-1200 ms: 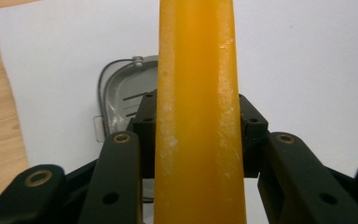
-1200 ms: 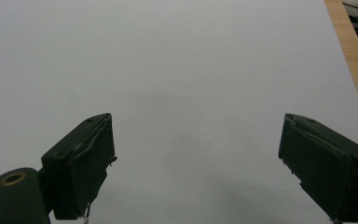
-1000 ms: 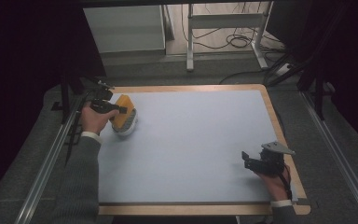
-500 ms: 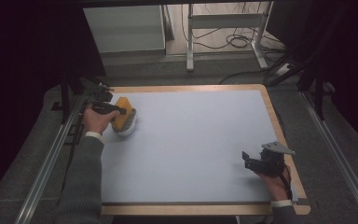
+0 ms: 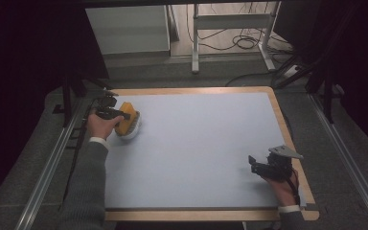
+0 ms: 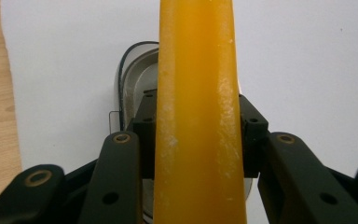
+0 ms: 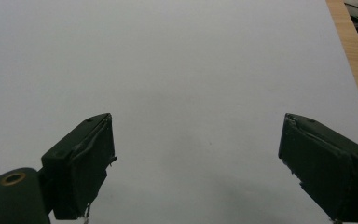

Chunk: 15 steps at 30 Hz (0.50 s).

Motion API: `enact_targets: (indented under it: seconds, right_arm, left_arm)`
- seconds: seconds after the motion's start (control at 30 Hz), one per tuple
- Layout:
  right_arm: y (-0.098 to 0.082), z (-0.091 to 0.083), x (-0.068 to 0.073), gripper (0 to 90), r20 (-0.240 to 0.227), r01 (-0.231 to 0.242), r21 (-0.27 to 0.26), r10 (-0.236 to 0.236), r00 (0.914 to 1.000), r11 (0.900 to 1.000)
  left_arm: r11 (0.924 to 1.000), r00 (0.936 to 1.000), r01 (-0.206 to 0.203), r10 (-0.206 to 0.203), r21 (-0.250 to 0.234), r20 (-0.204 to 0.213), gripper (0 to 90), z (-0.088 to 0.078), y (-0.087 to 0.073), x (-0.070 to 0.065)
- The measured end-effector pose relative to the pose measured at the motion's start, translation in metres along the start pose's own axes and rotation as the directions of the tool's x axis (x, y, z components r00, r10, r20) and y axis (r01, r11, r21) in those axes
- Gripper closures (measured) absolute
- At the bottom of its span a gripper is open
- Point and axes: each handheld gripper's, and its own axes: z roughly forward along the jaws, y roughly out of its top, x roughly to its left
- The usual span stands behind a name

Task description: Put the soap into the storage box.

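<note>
1. One orange handle (image 6: 196, 116), rising from a pale, bristled base that read as a scrubbing brush (image 5: 133, 128), stood at the near-left part of the grey mat (image 5: 196, 143), just inside the table's wooden edge (image 5: 191, 90).
2. Left gripper (image 5: 117, 114): jaws clamped on the orange handle from both sides; pads pressed flat against it in the left gripper view.
3. Change from the frames a second before: hardly any; brush and grip sat as they had. Judgement: the hold was settled, the brush ready to be lifted or dragged.
4. Left hand (image 5: 100, 125): forearm reached forward along the mat's left side, wrist level.
5. Right gripper (image 5: 255, 164): jaws wide apart, nothing between them, parked at the mat's near-right corner, well apart from the brush.
</note>
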Motion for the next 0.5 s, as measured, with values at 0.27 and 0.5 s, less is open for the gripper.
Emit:
enact_targets:
  seconds: [0.27,0.5]
  right_arm:
    - [-0.0001,0.0005,0.0005,10.4,-0.002,0.0,0.002,0.0,1.0,1.0]
    - [-0.0001,0.0002,0.0004,10.4,-0.003,-0.001,0.001,0.001,1.0,1.0]
  left_arm:
    - [0.9996,0.9995,0.028,-0.029,-0.004,-0.013,60.9,0.0042,0.0013,0.0006]
    - [0.9992,0.9992,0.039,-0.039,0.004,-0.003,60.9,0.01,0.0019,-0.0001]
